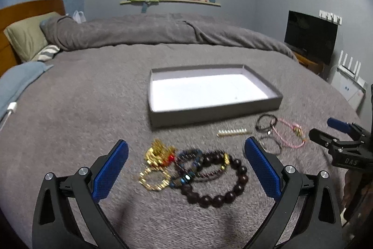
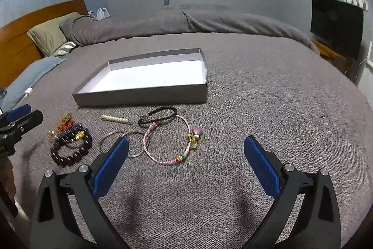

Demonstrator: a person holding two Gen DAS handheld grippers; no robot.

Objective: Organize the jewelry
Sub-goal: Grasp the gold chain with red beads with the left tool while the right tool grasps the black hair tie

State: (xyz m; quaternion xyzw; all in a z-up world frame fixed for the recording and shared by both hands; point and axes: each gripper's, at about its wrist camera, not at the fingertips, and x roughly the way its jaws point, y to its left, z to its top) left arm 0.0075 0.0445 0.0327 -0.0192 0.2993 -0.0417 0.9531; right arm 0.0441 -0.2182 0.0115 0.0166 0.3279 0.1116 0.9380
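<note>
- Left wrist view: the left claw (image 1: 186, 155) hangs released over the bed (image 1: 81, 109), its blue pads (image 1: 112, 169) spread either side of a heap of bracelets.
- In the heap, the wooden beads (image 1: 216, 188) lie tangled with a dark blue strand (image 1: 186, 162) and a gold chain (image 1: 155, 169); all touch or overlap.
- The tray (image 1: 214, 116) sits farther up the bed, with nothing in it, so I judge that no sorting has begun.
- Risk here: closing on the heap would likely catch several pieces at once, and a lifted strand could drag its neighbours.
- Hard to read: the heap is motion-blurred, so how many strands it holds cannot be told. The right claw (image 1: 326, 132) shows only from the side at the frame edge.
- Right wrist view: the right claw (image 2: 186, 151) is also released and empty, above the pink cord (image 2: 167, 141), which lies just beside the steel rings (image 2: 126, 144) and the black cord (image 2: 158, 116).
- A pale bar (image 2: 116, 118) lies near the tray wall (image 2: 139, 95).
- Risk here: the thin rings lie flat on soft fabric, so pads may slip over them or pinch the cover instead.
- One pad hides part of the rings, so their count is unclear.
</note>
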